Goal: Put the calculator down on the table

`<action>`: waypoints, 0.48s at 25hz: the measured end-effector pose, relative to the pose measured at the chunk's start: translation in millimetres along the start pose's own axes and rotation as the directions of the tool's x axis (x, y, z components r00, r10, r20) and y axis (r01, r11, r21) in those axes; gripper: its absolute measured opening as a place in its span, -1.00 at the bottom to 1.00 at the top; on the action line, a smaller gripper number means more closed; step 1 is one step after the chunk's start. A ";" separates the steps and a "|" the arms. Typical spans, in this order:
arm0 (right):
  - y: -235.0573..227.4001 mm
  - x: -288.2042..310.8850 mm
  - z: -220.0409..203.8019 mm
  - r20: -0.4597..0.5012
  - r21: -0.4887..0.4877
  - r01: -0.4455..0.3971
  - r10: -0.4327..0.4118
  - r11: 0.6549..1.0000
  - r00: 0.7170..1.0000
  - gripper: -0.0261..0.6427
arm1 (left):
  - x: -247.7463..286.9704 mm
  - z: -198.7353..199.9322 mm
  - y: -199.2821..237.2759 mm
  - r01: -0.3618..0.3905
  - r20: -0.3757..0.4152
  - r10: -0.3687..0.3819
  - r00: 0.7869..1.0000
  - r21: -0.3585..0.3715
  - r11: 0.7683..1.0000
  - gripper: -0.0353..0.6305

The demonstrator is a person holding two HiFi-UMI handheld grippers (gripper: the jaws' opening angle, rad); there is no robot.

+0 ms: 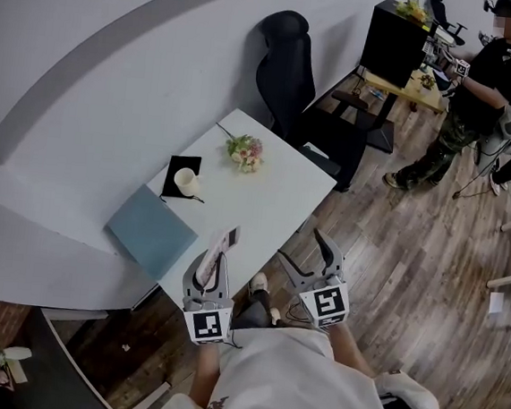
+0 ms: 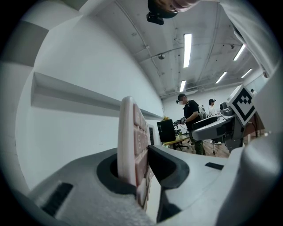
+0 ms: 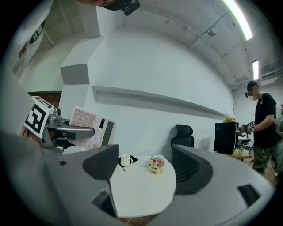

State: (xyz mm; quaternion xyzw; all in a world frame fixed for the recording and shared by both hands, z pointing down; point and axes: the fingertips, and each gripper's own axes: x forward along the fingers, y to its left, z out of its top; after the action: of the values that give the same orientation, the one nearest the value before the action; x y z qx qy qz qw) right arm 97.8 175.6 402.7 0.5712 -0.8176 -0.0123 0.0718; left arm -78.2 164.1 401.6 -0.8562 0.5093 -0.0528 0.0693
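Clamped upright in the left gripper [image 2: 135, 170], the calculator [image 2: 130, 141] is hovering over the table's [image 1: 275, 192] near edge; the right gripper [image 3: 143, 163] is gaping empty. Carrying seems nearly done; next, lowering it flat and releasing.

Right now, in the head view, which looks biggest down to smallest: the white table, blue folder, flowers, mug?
1. white table
2. blue folder
3. flowers
4. white mug, only slightly smaller than the flowers

All sit at a similar distance.
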 end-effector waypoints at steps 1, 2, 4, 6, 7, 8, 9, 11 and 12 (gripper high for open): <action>-2.5 3.3 -0.8 -0.002 0.000 0.001 -0.001 1.000 1.000 0.21 | 4.4 -0.6 0.6 0.001 -0.002 -0.001 1.000 -0.004 1.000 -0.63; -5.2 7.0 -1.5 -0.003 -0.001 0.003 -0.003 1.000 1.000 0.21 | 9.3 -0.8 1.4 0.002 -0.006 -0.002 1.000 -0.012 1.000 -0.63; -11.5 15.6 -3.2 -0.006 -0.004 0.007 -0.007 1.000 1.000 0.21 | 19.6 -3.4 3.9 0.003 -0.006 -0.003 1.000 -0.024 1.000 -0.63; -18.2 24.4 -5.2 -0.007 -0.009 0.013 -0.013 1.000 1.000 0.21 | 29.9 -8.8 7.2 0.008 0.005 -0.008 1.000 -0.017 1.000 -0.63; -21.7 29.2 -5.6 -0.009 -0.010 0.015 -0.015 1.000 1.000 0.21 | 35.6 -9.3 8.5 0.010 0.003 -0.010 1.000 -0.016 1.000 -0.63; -24.9 34.3 -5.5 -0.011 -0.010 0.017 -0.017 1.000 1.000 0.21 | 41.4 -8.2 9.6 0.012 -0.004 -0.012 1.000 -0.021 1.000 -0.63; -27.7 39.6 -5.1 -0.014 -0.009 0.017 -0.018 1.000 1.000 0.21 | 47.2 -7.3 10.8 0.013 -0.011 -0.014 1.000 -0.028 1.000 -0.63; -32.3 50.9 -5.5 -0.025 -0.009 0.016 -0.016 1.000 1.000 0.21 | 58.6 -8.5 14.3 0.015 -0.017 -0.016 1.000 -0.036 0.999 -0.63; -35.0 57.6 -6.8 -0.028 -0.012 0.015 -0.015 1.000 1.000 0.21 | 64.6 -10.1 17.0 0.015 -0.018 -0.015 1.000 -0.039 0.999 -0.63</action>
State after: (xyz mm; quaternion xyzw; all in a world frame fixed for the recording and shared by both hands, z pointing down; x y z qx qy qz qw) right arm 111.9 110.0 411.8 0.5769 -0.8122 -0.0099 0.0865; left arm -63.8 98.7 409.9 -0.8607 0.5043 -0.0514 0.0476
